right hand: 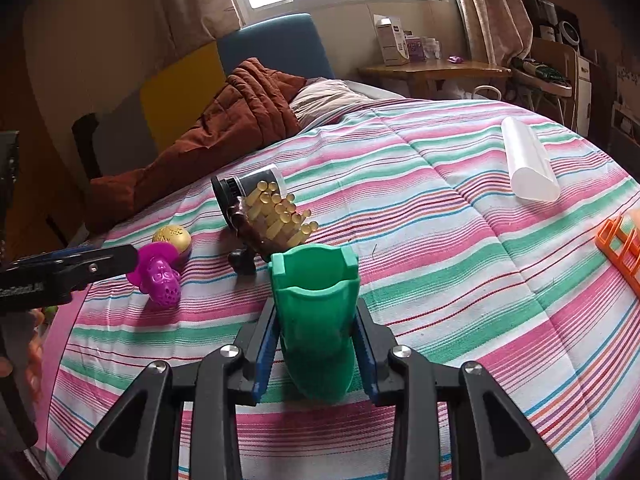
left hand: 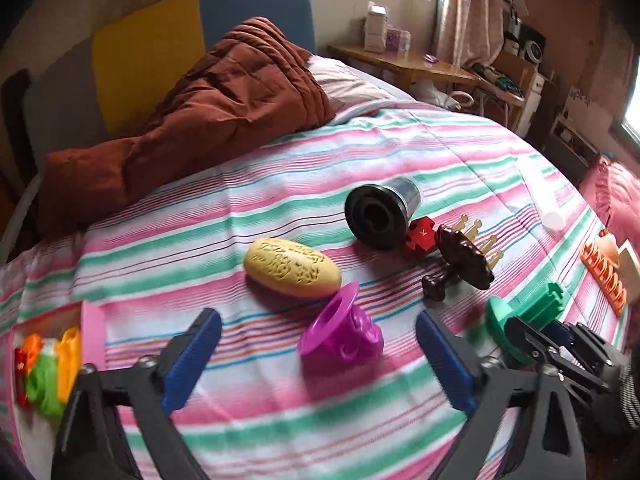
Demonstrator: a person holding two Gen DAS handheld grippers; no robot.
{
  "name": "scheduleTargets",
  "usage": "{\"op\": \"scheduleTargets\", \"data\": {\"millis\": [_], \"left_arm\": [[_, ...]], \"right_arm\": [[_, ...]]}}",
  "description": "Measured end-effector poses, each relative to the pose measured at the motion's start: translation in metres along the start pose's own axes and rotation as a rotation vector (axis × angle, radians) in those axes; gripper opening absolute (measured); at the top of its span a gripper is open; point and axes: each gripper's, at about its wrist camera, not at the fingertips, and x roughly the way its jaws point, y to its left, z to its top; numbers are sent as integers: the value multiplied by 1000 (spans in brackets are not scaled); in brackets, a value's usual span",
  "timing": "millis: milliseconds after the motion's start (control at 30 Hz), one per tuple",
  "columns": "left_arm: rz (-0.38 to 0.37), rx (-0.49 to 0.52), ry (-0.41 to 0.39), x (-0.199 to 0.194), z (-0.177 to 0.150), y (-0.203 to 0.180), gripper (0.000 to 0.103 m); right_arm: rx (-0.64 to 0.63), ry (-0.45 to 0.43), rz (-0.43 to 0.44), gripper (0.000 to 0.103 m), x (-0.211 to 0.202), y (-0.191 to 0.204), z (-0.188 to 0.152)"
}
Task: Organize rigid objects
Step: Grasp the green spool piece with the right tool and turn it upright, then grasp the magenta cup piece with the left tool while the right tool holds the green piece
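Gripping the green cup (right hand: 316, 312), the right tongs (right hand: 316, 344) sat low centre. The left tongs (left hand: 318, 354), wide apart, straddled the purple toy (left hand: 340, 336); closing squarely on its body should hold best.

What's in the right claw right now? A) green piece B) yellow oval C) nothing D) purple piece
A: in the right wrist view the blue pads of the right claw press both sides of the green piece, while the purple piece lies on the bedspread.
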Motion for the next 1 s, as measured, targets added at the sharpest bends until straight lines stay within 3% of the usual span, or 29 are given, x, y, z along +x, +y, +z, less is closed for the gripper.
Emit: {"op": "scheduleTargets", "data": {"millis": [67, 133, 167, 267, 433, 533, 633, 733, 833, 1000], "left_arm": [[-41, 25, 36, 13, 2, -2, 64], [-103, -26, 85, 25, 1, 4, 42], [-124, -64, 97, 28, 0, 9, 41], [-197, -207, 95, 24, -3, 30, 26], [-293, -515, 130, 18, -23, 78, 20], [-303, -666, 139, 13, -39, 102, 24], [-271, -704, 132, 1, -50, 109, 26], [-339, -778, 103, -8, -61, 117, 26], [-411, -721, 87, -13, -52, 104, 23], [-474, -706, 134, -6, -48, 82, 18]], "right_arm": [[9, 2, 8, 35, 1, -2, -1], [13, 2, 12, 35, 1, -3, -2], [14, 2, 13, 35, 1, -3, -2], [19, -1, 20, 35, 1, -5, -2], [23, -1, 22, 35, 1, -5, -2], [23, -2, 22, 35, 1, -5, -2], [24, -2, 22, 35, 1, -5, -2], [23, -2, 21, 35, 1, -5, -2], [22, -2, 21, 35, 1, -5, -2], [16, -1, 14, 35, 0, -6, -3]]}}
